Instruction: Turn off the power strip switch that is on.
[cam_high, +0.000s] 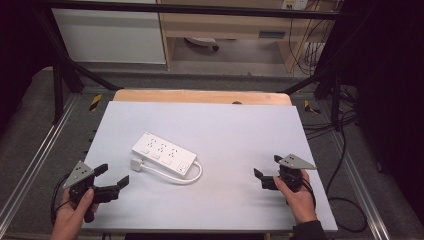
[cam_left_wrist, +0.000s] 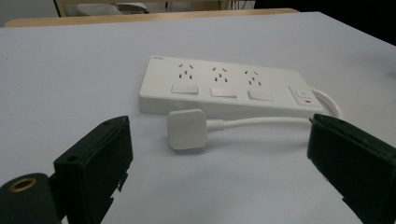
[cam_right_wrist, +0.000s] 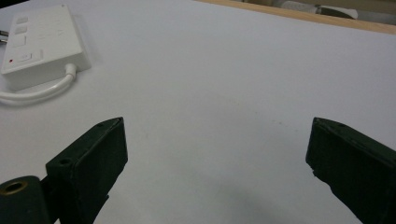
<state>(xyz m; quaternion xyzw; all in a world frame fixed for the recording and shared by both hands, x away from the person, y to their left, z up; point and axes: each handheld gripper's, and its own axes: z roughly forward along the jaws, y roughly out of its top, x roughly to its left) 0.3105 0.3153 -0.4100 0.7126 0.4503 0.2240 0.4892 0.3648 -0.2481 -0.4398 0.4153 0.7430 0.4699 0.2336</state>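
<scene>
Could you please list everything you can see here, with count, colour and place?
power strip: one, white, left of the mat's middle, lying flat
plug: one, white, on the mat beside the strip's near side, joined to it by a cable
cable: one, white, looping from the strip's right end back to the plug
mat: one, pale grey, covering the table
table: one, wood, edge showing beyond the mat
left gripper: one, black, near left of the mat, jaws open, nothing between them
right gripper: one, black, near right of the mat, jaws open, nothing between them
</scene>
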